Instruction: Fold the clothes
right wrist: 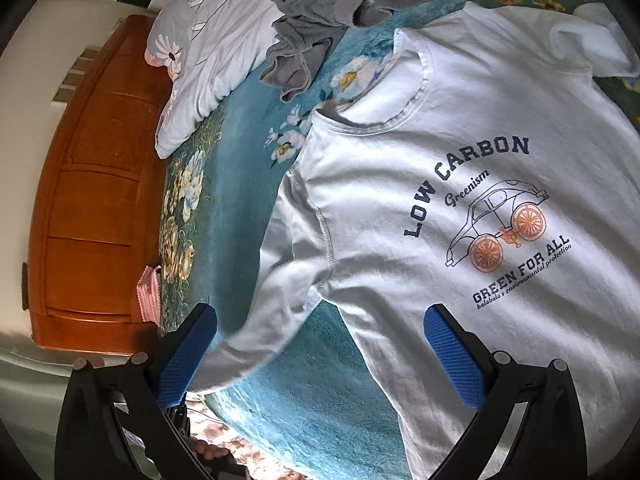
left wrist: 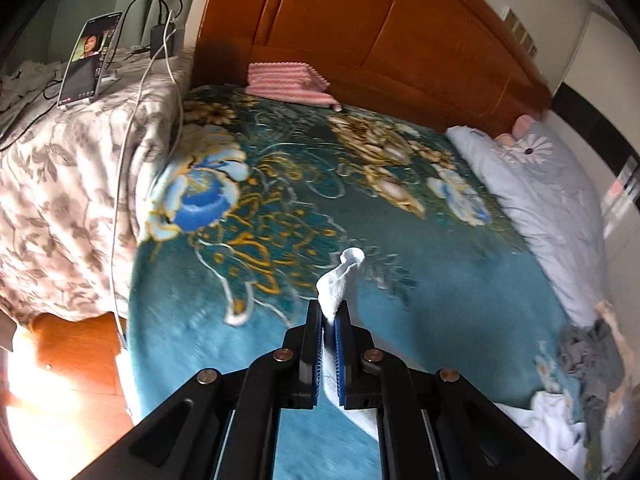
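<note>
The left hand-held gripper [left wrist: 329, 312] pinches white cloth, apparently the shirt's edge, above the bed [left wrist: 420, 300]. It should lift evenly, keeping the fabric taut. From the right wrist, the right hand-held gripper [right wrist: 320, 344] gapes wide over the shirt [right wrist: 460, 220], spread print-up; take the sleeve [right wrist: 276, 300] next.

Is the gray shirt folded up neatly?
No, the gray shirt lies crumpled in a heap beside the white T-shirt on the blue blanket.
</note>
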### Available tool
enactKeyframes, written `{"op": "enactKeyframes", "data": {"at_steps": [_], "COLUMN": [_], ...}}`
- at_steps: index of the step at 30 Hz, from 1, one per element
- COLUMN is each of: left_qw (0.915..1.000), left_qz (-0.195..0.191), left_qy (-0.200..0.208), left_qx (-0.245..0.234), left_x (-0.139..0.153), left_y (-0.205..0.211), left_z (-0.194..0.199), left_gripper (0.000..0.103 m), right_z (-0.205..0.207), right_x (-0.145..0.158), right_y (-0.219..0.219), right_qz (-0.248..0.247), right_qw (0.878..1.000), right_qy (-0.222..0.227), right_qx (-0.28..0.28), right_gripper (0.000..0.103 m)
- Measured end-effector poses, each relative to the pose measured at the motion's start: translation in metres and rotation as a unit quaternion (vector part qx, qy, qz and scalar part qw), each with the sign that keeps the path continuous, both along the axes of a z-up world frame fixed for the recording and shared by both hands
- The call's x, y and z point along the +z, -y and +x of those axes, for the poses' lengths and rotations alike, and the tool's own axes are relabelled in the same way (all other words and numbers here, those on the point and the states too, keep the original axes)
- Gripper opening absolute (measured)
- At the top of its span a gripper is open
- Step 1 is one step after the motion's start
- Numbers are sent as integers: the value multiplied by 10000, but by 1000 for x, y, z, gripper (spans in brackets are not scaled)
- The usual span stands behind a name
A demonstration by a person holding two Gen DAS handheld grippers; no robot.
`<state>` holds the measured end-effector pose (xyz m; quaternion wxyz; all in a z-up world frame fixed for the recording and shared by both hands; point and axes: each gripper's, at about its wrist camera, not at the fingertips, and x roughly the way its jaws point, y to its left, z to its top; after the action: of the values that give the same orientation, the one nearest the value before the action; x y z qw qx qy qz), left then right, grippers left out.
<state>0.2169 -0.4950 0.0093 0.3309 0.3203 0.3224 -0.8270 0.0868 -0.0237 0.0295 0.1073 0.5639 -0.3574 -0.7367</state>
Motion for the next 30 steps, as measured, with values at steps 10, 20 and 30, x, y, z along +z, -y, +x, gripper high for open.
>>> {"op": "enactKeyframes", "data": {"at_steps": [10,20,30], "left_qw": [9981,9976,9976], "left_qz": [17,389,667], "left_qy": [559,521,143], "left_qx": [241,248,-113], "left_x": [-34,-37,-45], "left_y": [20,35,6], "left_z": [11,35,17], "left_gripper": [11,31,5], "right_z": [-2,-1,0], "right_x": [0,-1,-2], "right_y": [5,7,9], "right_qz": [118,78,102], "right_qw": [9998,9998,9997], "right_qy": [-45,-35,-18], "right_qx": [134,206,229], "right_gripper": [103,103,103]}}
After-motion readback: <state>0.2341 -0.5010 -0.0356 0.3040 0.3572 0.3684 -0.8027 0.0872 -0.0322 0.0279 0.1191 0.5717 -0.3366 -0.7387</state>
